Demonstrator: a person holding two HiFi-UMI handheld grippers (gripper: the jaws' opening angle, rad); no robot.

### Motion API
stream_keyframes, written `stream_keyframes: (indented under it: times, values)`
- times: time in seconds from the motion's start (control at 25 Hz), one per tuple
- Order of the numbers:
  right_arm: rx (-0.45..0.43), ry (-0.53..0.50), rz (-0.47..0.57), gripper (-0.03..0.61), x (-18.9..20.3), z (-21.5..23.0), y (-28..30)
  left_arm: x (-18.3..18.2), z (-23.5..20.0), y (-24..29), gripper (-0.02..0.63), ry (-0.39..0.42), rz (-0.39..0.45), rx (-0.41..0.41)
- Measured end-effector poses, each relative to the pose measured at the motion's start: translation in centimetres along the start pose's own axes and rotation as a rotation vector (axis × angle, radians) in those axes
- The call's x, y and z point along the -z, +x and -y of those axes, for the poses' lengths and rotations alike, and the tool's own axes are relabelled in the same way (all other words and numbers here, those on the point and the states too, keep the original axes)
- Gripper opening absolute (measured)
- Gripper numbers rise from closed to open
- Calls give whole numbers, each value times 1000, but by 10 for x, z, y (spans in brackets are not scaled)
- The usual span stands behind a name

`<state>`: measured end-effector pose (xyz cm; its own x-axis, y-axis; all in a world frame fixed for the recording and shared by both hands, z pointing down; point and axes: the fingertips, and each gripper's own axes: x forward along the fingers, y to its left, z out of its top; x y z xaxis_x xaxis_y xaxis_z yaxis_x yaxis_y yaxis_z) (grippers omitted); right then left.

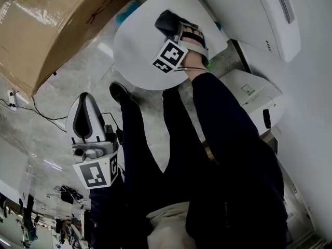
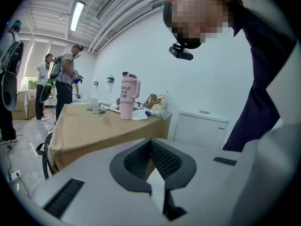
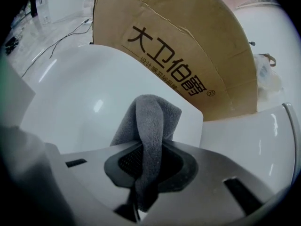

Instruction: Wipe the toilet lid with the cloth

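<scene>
The white toilet lid [image 1: 132,48] is closed and lies at the top centre of the head view; it fills the left of the right gripper view as the lid [image 3: 89,93]. My right gripper [image 1: 174,29] hangs over the lid's right part, shut on a grey cloth [image 1: 167,19]. In the right gripper view the cloth [image 3: 150,119] stands folded up out of the jaws of that gripper [image 3: 149,161], close above the lid. My left gripper [image 1: 84,100] is low at the left, away from the toilet, and it [image 2: 151,147] is shut with nothing held.
A big cardboard box [image 1: 46,25] stands close to the left of the toilet. The white tank [image 1: 259,14] and a white bin [image 1: 249,95] are at the right. Cables [image 1: 31,110] run over the floor. The person's dark-trousered legs [image 1: 207,154] fill the middle.
</scene>
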<state>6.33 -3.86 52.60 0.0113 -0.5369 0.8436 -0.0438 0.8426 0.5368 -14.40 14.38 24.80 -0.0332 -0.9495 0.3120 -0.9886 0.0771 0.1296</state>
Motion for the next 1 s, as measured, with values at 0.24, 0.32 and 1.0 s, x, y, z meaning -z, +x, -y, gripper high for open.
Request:
stream_keyframes:
  times: [0.24, 0.32, 1.0]
  values:
    - [-38, 22, 17, 64, -21, -40, -20, 3, -8, -11, 15, -7, 5, -3]
    - [-51, 33, 21, 64, -27, -52, -25, 4, -11, -15, 15, -8, 6, -4]
    - [-224, -12, 112, 64, -77, -163, -85, 6, -32, -36, 15, -12, 18, -38]
